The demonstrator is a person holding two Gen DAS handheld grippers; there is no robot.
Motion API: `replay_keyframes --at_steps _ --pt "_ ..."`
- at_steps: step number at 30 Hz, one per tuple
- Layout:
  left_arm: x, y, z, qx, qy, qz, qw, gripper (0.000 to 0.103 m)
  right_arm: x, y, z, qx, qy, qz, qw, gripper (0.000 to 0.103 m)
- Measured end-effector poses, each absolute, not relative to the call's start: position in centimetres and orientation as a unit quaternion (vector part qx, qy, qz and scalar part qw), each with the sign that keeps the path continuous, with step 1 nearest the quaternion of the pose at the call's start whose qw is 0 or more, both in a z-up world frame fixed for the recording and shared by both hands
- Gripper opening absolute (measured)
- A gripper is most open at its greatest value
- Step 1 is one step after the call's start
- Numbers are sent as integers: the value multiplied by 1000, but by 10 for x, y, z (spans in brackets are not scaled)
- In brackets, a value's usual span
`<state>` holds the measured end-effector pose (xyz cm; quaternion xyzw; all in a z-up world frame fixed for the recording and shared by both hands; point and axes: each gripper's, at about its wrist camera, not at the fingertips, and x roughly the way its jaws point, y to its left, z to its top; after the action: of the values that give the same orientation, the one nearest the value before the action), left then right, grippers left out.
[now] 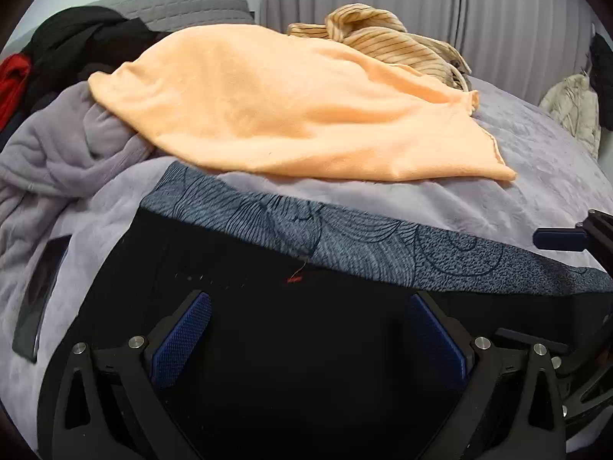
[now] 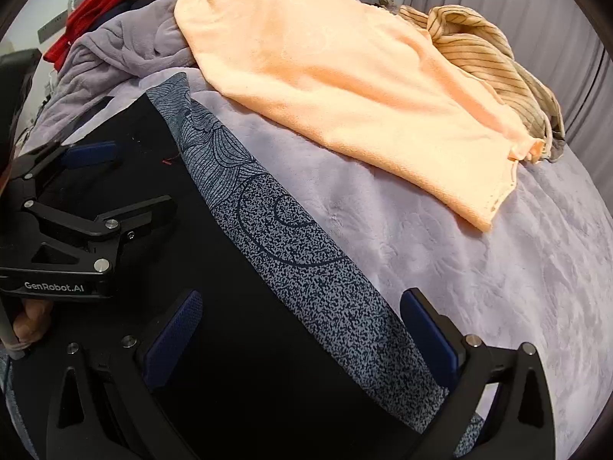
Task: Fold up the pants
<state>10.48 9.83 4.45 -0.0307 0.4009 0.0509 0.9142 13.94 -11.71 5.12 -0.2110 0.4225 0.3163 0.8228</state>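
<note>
Black pants [image 1: 268, 345] with a patterned waistband [image 1: 345, 237] lie under both spread-apart claws, left claw [image 1: 308, 339] and right claw [image 2: 302, 339]; orange towel [image 1: 287, 115] beyond.

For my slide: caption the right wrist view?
Open right gripper over black pants with patterned waistband on a lavender blanket.

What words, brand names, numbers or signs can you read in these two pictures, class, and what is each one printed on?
"GenRobot.AI": white letters on the black body of the left gripper, seen in the right wrist view.
No other text can be read. The dark pants have a patterned grey band with drawn lines only, and a small red stitch, no letters. The orange towel and striped cloth carry no writing.
</note>
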Motion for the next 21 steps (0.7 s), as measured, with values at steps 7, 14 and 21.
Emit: replay_keyframes --at_steps 7,14,21 --pt "124 103 21 -63 424 20 903 103 168 -106 37 -190 454 367 789 102" --pt "122 112 18 -95 412 4 906 103 188 -101 29 -166 471 414 761 85" --pt "121 118 20 -118 409 -7 905 103 155 -91 52 -220 438 438 753 12"
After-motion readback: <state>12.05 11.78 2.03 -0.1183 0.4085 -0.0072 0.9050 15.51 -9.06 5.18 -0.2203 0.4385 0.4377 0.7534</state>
